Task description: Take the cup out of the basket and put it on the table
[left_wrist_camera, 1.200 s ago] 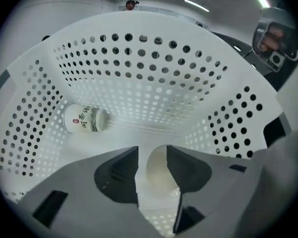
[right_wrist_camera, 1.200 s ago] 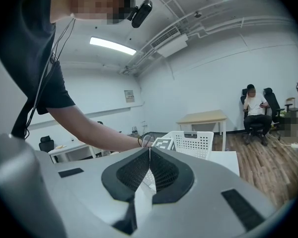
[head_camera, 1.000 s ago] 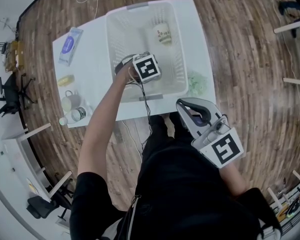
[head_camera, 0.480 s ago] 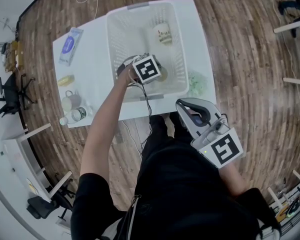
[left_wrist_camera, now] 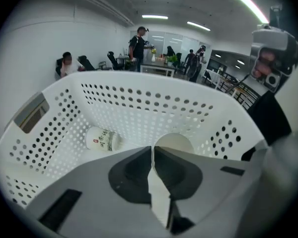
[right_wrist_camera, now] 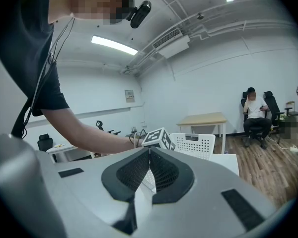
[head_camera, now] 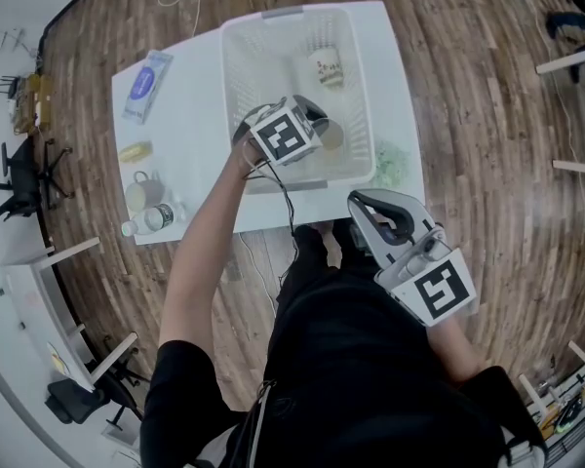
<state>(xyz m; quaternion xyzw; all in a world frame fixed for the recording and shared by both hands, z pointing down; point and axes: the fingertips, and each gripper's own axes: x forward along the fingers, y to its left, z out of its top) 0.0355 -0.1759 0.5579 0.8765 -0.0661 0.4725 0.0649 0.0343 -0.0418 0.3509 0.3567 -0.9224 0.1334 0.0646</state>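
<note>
Inside basket point(left_wrist_camera: 139, 98), just ahead of left gripper point(left_wrist_camera: 152, 151): plain cup point(left_wrist_camera: 175, 142), rim wall pinched between jaws just closed on it. Farther back on basket floor: printed cup point(left_wrist_camera: 102, 139), on its side. Near table point(head_camera: 190, 144) front edge: right gripper point(right_wrist_camera: 149, 155), jaws together, empty.

Upper left, a blue packet point(head_camera: 146, 84); below it, a yellow object point(head_camera: 134, 151), mug point(head_camera: 138, 195) and bottle point(head_camera: 148, 220). Right of centre, a green item point(head_camera: 390, 162).
</note>
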